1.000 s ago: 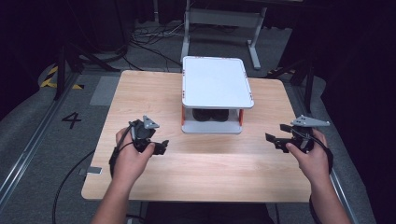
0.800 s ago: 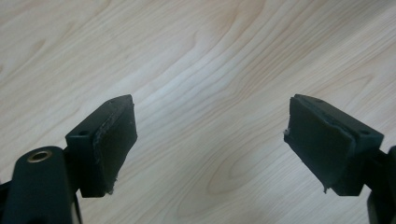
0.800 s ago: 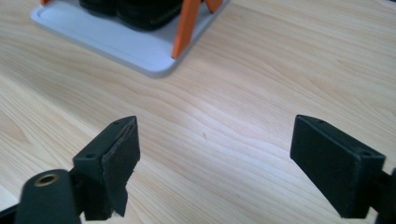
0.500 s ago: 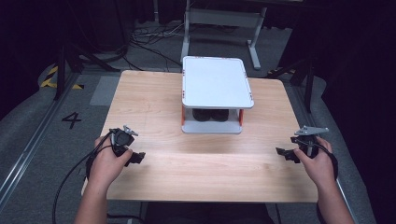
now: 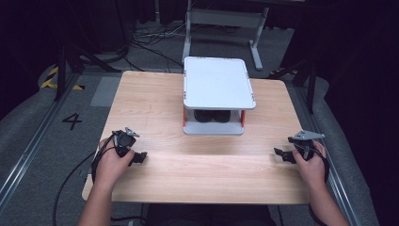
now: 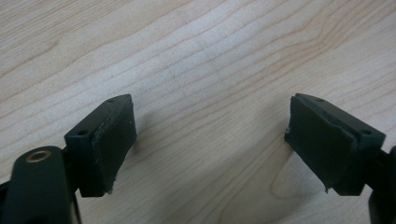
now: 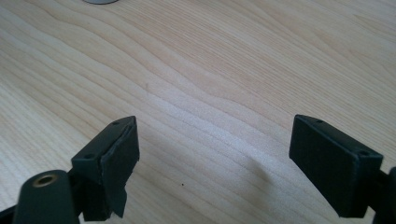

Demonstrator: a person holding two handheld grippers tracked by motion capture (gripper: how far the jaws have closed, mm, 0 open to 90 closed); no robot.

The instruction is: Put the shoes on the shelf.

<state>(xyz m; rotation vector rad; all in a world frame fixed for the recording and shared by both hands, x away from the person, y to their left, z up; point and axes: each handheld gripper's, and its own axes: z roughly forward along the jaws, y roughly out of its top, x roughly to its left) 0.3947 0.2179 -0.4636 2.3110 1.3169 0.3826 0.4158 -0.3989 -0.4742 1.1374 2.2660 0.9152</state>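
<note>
Pulling both grippers back to the near edge, empty

Watching the high view, I am seeing both hands retreating toward me. A second ago they were sitting closer to the middle of the table, just in front of the white two-tier stand; half a second ago they were already spreading out and back. Now the left gripper is sitting at about 8 o'clock on the wooden table, and the right gripper at about 4 o'clock, both near the front edge and well apart from the stand.

The stand itself is not moving: it is holding its place at 12 o'clock from the table's centre, white top tray bare, with a dark object tucked on the lower shelf between the orange posts. I cannot tell what that object is.

In the left gripper view, the left gripper is showing its jaws spread wide with only wood grain between them. The right gripper view is showing the same for the right gripper: jaws parted, nothing held, bare tabletop beneath.

I am reading this as a withdrawal to a rest pose, not an approach. Nothing is being carried, and both tools are drawing away from the stand, so I judge that either the work at the stand is finished or a fresh reach has yet to begin.
</note>
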